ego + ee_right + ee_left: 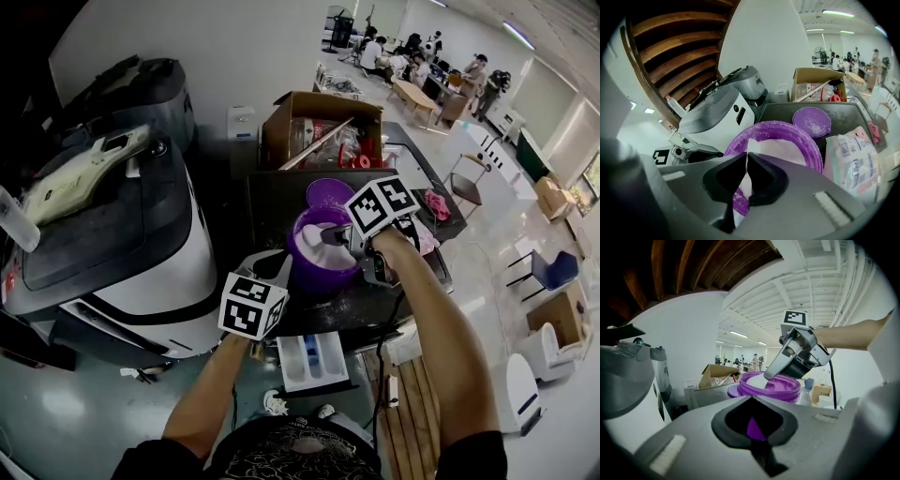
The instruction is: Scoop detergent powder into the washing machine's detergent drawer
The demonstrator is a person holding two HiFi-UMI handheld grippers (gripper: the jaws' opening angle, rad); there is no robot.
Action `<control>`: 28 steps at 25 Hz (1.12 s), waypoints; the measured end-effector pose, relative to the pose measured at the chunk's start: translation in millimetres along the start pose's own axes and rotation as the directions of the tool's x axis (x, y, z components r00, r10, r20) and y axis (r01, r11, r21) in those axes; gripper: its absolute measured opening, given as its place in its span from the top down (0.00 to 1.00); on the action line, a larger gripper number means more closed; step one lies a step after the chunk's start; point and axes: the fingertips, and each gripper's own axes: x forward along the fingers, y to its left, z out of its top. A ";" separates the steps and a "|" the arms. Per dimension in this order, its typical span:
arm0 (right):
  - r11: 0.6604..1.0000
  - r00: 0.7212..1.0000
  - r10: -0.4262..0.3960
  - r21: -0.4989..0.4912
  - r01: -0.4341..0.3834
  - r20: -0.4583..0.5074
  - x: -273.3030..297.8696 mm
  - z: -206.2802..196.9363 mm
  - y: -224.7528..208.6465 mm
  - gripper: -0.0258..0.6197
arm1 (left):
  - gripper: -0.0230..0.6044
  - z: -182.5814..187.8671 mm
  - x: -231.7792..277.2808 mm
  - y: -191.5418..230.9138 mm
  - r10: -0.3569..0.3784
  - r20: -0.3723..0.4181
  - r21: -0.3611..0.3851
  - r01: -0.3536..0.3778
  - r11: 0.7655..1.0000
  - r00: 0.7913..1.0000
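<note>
Two hand-held grippers work at a round purple plastic tub (pixel 314 277) standing on the dark top of the washing machine (pixel 272 202).

The right gripper (pixel 745 157) has its jaws clamped on the handle of a thin white plastic scoop (pixel 739 187). The scoop's far end lies in the white detergent powder (pixel 787 150), where its outline cannot be separated from the powder.

The left gripper (pixel 751 398) has its jaws drawn together against the tub's near side. Purple shows through the opening between them. Whether they pinch the wall cannot be determined.

The white detergent drawer (pixel 291 370) stands pulled out below the machine's front edge, well apart from the tub.

The round purple lid (pixel 814 121) lies flat behind the tub.
</note>
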 end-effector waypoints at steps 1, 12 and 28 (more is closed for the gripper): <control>1.000 1.000 0.014 0.017 -0.015 0.018 -1.6 1.5 0.2 0.90 | 0.96 0.8 0.2 -0.2 0.000 0.001 0.000 0.000 1.000 1.000; 0.970 0.959 0.161 0.140 -0.197 0.235 -20.2 14.8 8.6 0.90 | 0.96 9.5 -3.1 -3.1 0.039 0.011 0.009 -0.039 0.999 0.999; 0.837 0.805 0.370 0.209 -0.506 0.465 -59.1 11.2 16.6 0.90 | 0.96 26.3 -13.4 -22.5 0.171 0.025 0.010 -0.171 0.985 0.985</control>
